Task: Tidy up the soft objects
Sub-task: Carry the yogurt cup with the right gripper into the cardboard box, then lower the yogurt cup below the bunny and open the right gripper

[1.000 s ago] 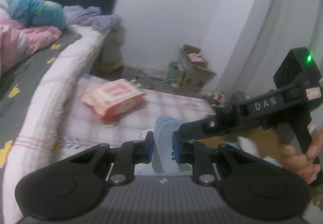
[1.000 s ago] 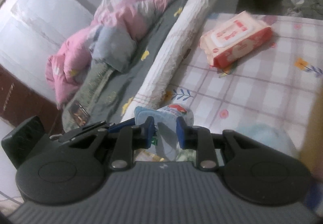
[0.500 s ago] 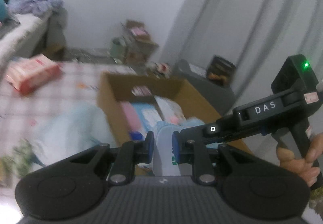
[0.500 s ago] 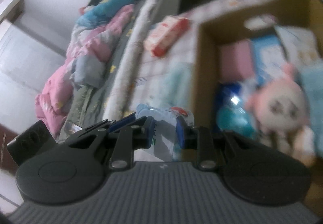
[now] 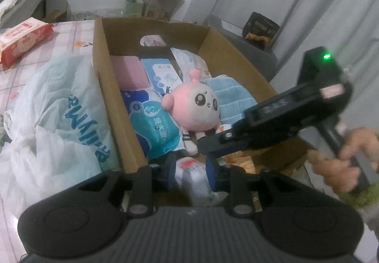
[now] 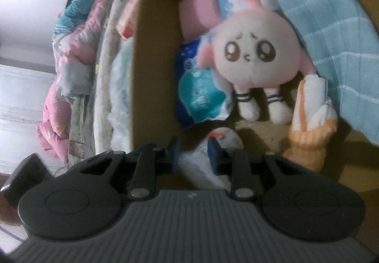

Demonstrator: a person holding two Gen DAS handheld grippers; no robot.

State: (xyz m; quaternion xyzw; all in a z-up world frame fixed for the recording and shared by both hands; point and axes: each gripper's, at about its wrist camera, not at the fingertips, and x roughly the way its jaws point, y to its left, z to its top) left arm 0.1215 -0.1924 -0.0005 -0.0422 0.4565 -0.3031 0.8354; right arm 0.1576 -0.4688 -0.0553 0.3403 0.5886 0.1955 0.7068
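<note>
A soft white plastic pack with a red mark hangs low over the near end of an open cardboard box. My left gripper and my right gripper both have it between their blue pads. Both pairs of jaws are opening, and the pack still fills each gap. The right tool reaches in from the right in the left wrist view, with a hand on its handle. In the box lie a pink plush, a blue towel, a teal wipes pack and an orange-and-white cloth.
A pale plastic bag lies crumpled against the box's left wall on the checked cloth. A red wipes pack sits farther left. Heaped bedding is beyond. Boxes and a curtain stand along the far wall.
Both grippers carried the pack from over the checked cloth, across to the cardboard box and down toward its near end. Their jaws stand slightly wider than before.
</note>
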